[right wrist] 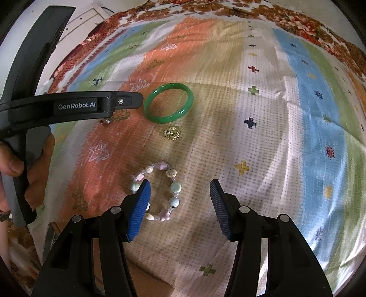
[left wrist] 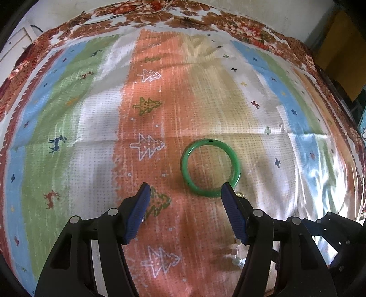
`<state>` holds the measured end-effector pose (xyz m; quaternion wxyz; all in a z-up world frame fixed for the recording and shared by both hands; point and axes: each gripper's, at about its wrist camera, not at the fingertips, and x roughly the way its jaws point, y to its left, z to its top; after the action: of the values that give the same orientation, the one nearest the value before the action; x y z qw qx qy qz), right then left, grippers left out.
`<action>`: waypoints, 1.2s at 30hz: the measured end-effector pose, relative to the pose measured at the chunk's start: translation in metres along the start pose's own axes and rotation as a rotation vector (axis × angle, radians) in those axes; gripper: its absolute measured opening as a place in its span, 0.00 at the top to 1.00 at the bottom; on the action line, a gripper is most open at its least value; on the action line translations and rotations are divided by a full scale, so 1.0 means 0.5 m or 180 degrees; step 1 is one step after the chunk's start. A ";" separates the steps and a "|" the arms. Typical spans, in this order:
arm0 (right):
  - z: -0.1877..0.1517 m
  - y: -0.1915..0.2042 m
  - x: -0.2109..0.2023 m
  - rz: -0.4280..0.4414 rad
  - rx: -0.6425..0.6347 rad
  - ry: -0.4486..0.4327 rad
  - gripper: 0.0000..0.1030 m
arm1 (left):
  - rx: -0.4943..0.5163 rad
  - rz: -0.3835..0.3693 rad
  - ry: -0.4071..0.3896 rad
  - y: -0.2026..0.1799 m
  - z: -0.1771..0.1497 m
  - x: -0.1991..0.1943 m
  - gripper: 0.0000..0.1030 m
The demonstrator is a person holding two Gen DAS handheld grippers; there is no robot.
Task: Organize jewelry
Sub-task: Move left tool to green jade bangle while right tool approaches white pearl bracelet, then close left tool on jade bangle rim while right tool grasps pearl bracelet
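Note:
A green bangle point(left wrist: 210, 168) lies flat on the striped cloth, just beyond my left gripper point(left wrist: 186, 188). The left jaws stand open with nothing between them; the right fingertip overlaps the bangle's near rim. In the right wrist view the same bangle point(right wrist: 169, 102) lies farther off. A small gold piece point(right wrist: 172, 133) sits below it. A beaded bracelet point(right wrist: 155, 192) of pale stones and shells lies under my right gripper point(right wrist: 180, 186). The right jaws are open and hold nothing. The right gripper's left fingertip covers part of the bracelet.
The left hand-held gripper body point(right wrist: 75, 106), gripped by a person's hand point(right wrist: 13, 164), crosses the left of the right wrist view. The patterned cloth point(left wrist: 91, 118) covers the whole surface, with a floral border point(left wrist: 160, 13) at the far edge. A gold glint point(left wrist: 240, 194) shows beside the left gripper's right finger.

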<state>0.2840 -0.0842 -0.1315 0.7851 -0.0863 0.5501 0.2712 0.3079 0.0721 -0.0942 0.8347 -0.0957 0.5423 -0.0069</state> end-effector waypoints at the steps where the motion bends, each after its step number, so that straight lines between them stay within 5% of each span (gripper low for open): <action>1: 0.001 0.000 0.003 0.0001 -0.0003 0.0014 0.48 | 0.0003 -0.0005 0.0010 -0.001 0.003 0.005 0.38; 27: 0.017 0.009 0.057 -0.0016 -0.0185 0.0281 0.48 | 0.0115 0.0033 0.0172 -0.013 0.034 0.089 0.40; 36: 0.011 0.020 0.066 -0.0144 -0.0282 0.0319 0.56 | 0.0313 0.0362 0.0169 -0.023 0.025 0.093 0.55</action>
<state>0.2914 -0.0626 -0.1580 0.7579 -0.1469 0.5741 0.2728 0.3392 0.0574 -0.1293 0.8228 -0.0235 0.5678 0.0113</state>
